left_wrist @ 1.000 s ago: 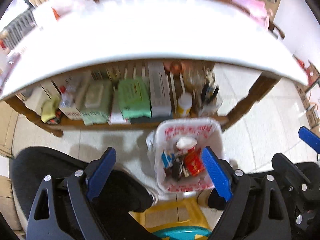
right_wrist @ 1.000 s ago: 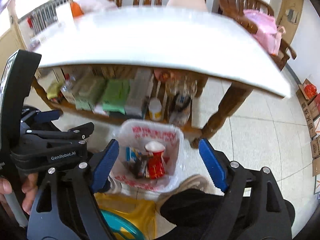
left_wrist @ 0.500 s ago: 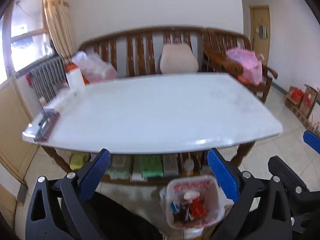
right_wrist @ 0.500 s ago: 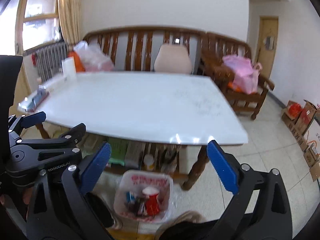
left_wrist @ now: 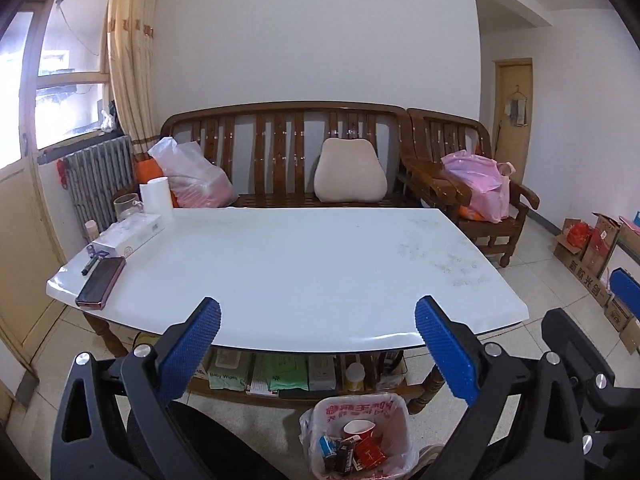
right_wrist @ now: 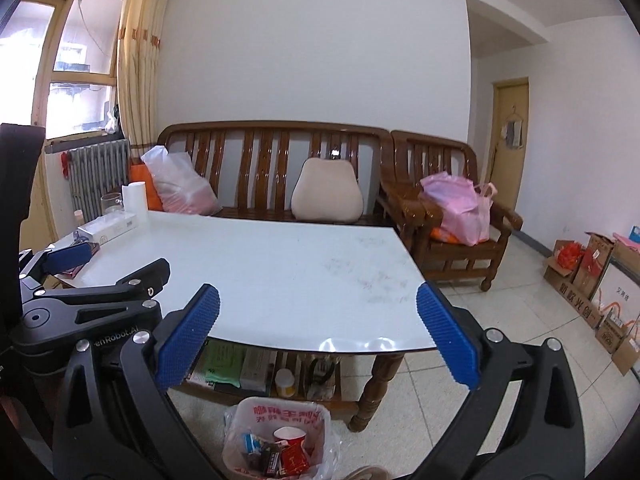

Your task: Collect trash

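At the far left edge of the counter (left_wrist: pixel 304 276) lie a phone (left_wrist: pixel 101 281), a pen (left_wrist: pixel 90 265), a white box (left_wrist: pixel 129 232), a paper roll (left_wrist: pixel 157 199) and a glass (left_wrist: pixel 127 205), none of them plainly trash. The rest of the white top shows only faint smudges toward its right side, so the collecting looks largely done. The left claw (left_wrist: pixel 318 354) fills the lower part of its view, released, blue pads spread wide with nothing between them. Below the counter's near edge, at the bottom centre of the frame, stands the bin (left_wrist: pixel 362 412), a bag-lined basket on the floor, and the trash (left_wrist: pixel 352 450) sits inside it: a red paper cup (left_wrist: pixel 359 429), small cartons and wrappers. In the right wrist view the right claw (right_wrist: pixel 318 338) is likewise spread and grasping nothing, with the left claw's body at the left of that frame and the bin at bottom centre. These pieces would probably be light and easily crushed; the cup would likely dent under a hard squeeze, so a soft pinch on its rim or across a carton's flat faces seems best. The liner (right_wrist: pixel 328 458) is thin, slippery film, and lifting it would call for gathering its loose edge. Cardboard boxes (right_wrist: pixel 592 280) stand on the floor at far right.
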The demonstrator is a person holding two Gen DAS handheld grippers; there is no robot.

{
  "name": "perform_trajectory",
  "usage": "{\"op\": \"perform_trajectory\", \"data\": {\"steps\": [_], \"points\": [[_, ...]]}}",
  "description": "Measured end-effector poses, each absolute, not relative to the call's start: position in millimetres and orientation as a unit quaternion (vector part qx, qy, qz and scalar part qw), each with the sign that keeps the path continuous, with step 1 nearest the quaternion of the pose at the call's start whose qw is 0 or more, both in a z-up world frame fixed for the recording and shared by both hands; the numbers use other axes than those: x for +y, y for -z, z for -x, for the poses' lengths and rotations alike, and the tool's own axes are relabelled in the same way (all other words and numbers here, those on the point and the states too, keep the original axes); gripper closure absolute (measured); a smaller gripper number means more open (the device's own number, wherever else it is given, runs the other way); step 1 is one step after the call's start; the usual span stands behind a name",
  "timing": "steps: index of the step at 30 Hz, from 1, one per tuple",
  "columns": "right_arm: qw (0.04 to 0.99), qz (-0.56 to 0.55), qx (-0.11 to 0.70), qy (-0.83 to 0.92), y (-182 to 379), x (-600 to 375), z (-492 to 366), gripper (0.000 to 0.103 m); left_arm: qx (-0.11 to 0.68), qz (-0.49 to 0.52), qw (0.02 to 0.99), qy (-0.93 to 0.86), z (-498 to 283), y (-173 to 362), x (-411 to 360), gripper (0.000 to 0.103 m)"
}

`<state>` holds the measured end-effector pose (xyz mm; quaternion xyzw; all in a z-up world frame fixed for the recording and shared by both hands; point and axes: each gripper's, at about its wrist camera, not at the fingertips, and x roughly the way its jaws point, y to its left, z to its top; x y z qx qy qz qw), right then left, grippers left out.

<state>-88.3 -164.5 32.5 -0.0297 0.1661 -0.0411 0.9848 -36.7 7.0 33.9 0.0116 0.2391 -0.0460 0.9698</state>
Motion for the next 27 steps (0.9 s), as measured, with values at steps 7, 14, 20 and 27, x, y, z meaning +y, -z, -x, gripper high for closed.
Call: {"op": "perform_trajectory", "data": {"steps": [7,14,20,27], "points": [[0.986,0.030,0.157,0.047,-36.7,-160.3,93.5,0.007,0.215,-0.015,0.976,0.017,47.5,-42.9,5.4,0.008],[0.986,0.027,0.156,0.049,-38.4,-158.3,96.3,0.007,0.215,-0.014,0.976,0.019,48.0,-45.6,7.5,0.008],[0.986,0.029,0.158,0.051,-38.6,-156.3,94.8,0.007,0.219,-0.014,0.975,0.019,47.5,-44.2,6.8,0.008],[0.985,0.031,0.160,0.056,-38.1,-153.0,93.1,0.007,0.225,-0.017,0.974,0.019,46.7,-42.1,7.5,0.008]]}}
